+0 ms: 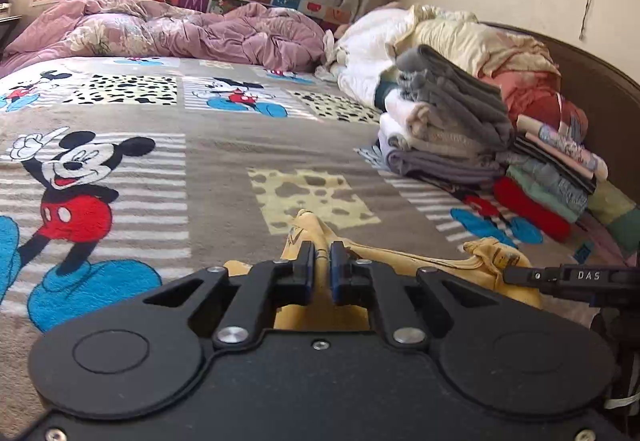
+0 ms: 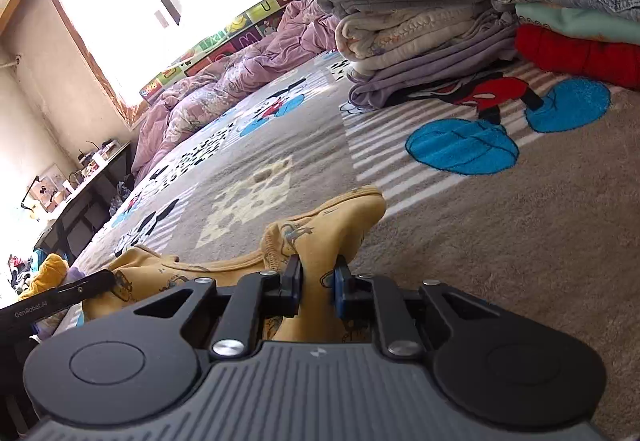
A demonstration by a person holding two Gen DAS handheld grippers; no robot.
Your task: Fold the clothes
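A small yellow printed garment [image 1: 316, 237] lies low over the cartoon-mouse blanket [image 1: 224, 145], stretched between both grippers. My left gripper [image 1: 322, 265] is shut on one end of it, cloth bunched between the blue pads. In that view the right gripper [image 1: 520, 275] enters from the right, pinching the garment's other end [image 1: 496, 255]. In the right wrist view my right gripper [image 2: 318, 279] is shut on the yellow garment [image 2: 332, 217], and the left gripper's finger [image 2: 88, 287] holds the far end at lower left.
Two stacks of folded clothes [image 1: 452, 121] [image 2: 420, 21] stand on the blanket [image 2: 500, 241] at the right, by the brown headboard [image 1: 600, 101]. A crumpled pink duvet [image 1: 180, 29] lies at the far end under the window. A cluttered dark desk [image 2: 88, 177] stands left of the bed.
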